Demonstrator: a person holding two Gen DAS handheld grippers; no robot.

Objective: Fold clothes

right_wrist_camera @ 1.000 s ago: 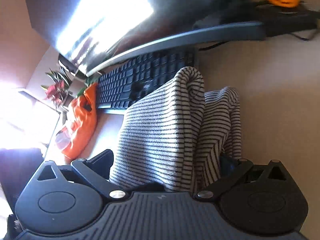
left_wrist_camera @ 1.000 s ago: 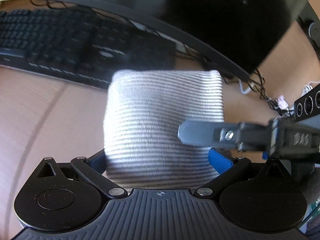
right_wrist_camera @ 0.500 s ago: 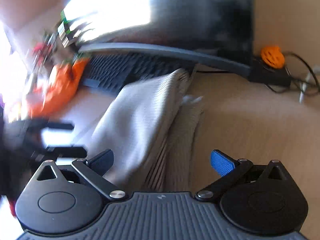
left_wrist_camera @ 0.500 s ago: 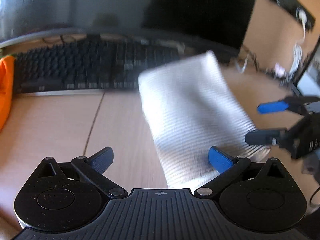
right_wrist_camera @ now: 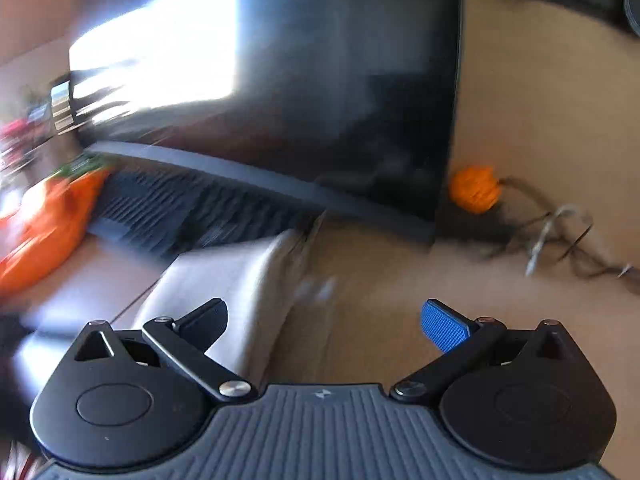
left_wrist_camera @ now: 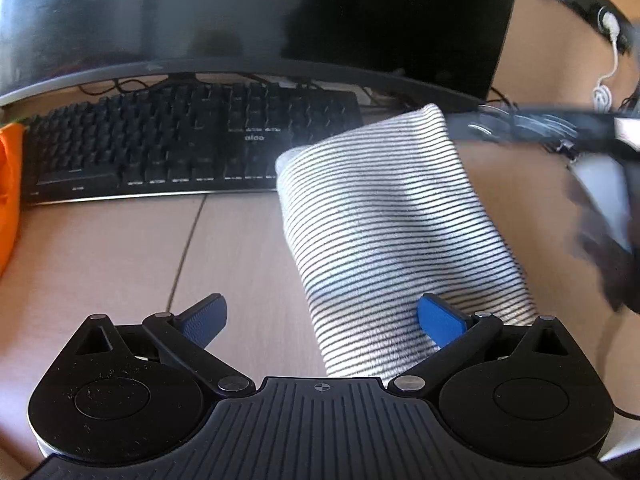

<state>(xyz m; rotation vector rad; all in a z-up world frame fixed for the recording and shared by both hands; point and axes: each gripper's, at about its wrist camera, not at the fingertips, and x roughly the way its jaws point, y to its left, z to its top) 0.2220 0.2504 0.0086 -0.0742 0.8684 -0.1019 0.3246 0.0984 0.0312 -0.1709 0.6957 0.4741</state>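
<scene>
A folded white garment with thin black stripes [left_wrist_camera: 384, 232] lies flat on the wooden desk in front of the keyboard. My left gripper [left_wrist_camera: 322, 320] is open and empty just above its near end, the right blue pad [left_wrist_camera: 440, 326] over the cloth. My right gripper [right_wrist_camera: 324, 324] is open and empty, lifted off to the right of the garment [right_wrist_camera: 236, 284], which shows blurred at the lower left of the right wrist view. The right gripper's body is a dark blur at the right edge of the left wrist view.
A black keyboard [left_wrist_camera: 192, 144] and a large dark monitor [left_wrist_camera: 280, 20] stand behind the garment. An orange cloth [left_wrist_camera: 10, 192] lies at the far left, also in the right wrist view [right_wrist_camera: 48, 224]. An orange pumpkin figure [right_wrist_camera: 474, 188] and cables [right_wrist_camera: 560, 236] sit at the right.
Both grippers have let go of the striped garment and opened. It now lies folded on the desk. The right gripper has pulled away to the right; the left has backed off.
</scene>
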